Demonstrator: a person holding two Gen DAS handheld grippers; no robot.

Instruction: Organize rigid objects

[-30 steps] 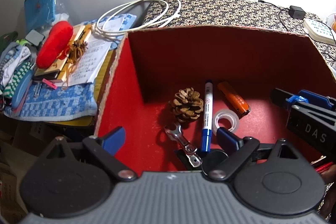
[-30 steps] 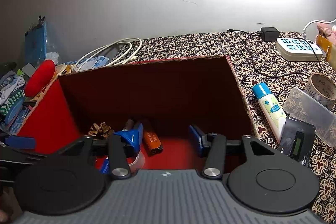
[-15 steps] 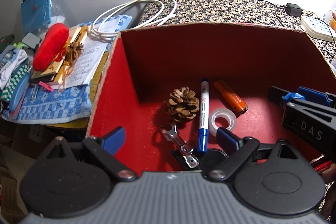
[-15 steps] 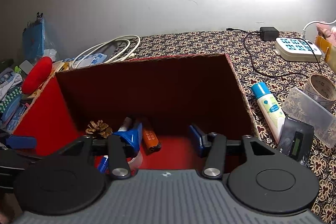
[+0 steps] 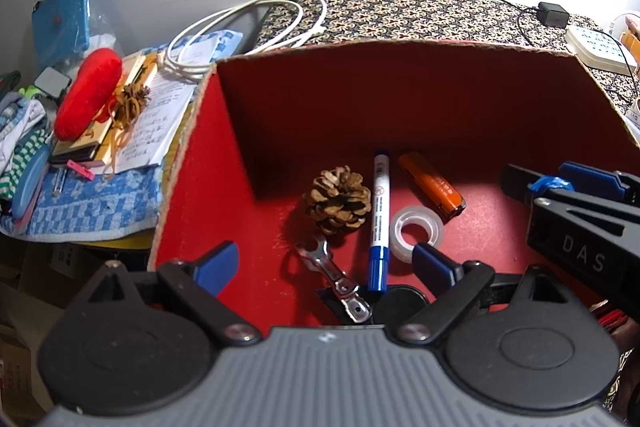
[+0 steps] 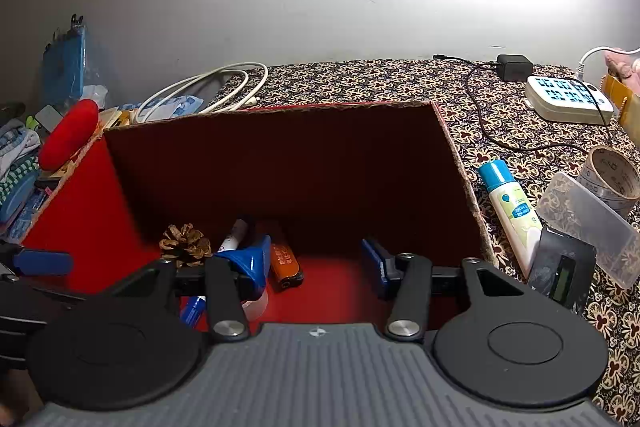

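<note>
White cable [image 5: 248, 23] coiled by wall; red cushion [image 5: 89, 93] on papers; power strip [image 6: 568, 99], possibly.

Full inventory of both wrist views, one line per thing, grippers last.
box: 1, red, centre
pine cone: 1, brown, in box
marker: 1, white-blue, in box
lighter: 1, orange, in box
tape roll: 1, clear, in box
wrench: 1, silver, in box
tube: 1, white-blue, right of box
cable: 1, white, behind box
power strip: 1, white, far right
left hand-held gripper: open, empty
right hand-held gripper: open, empty
</note>
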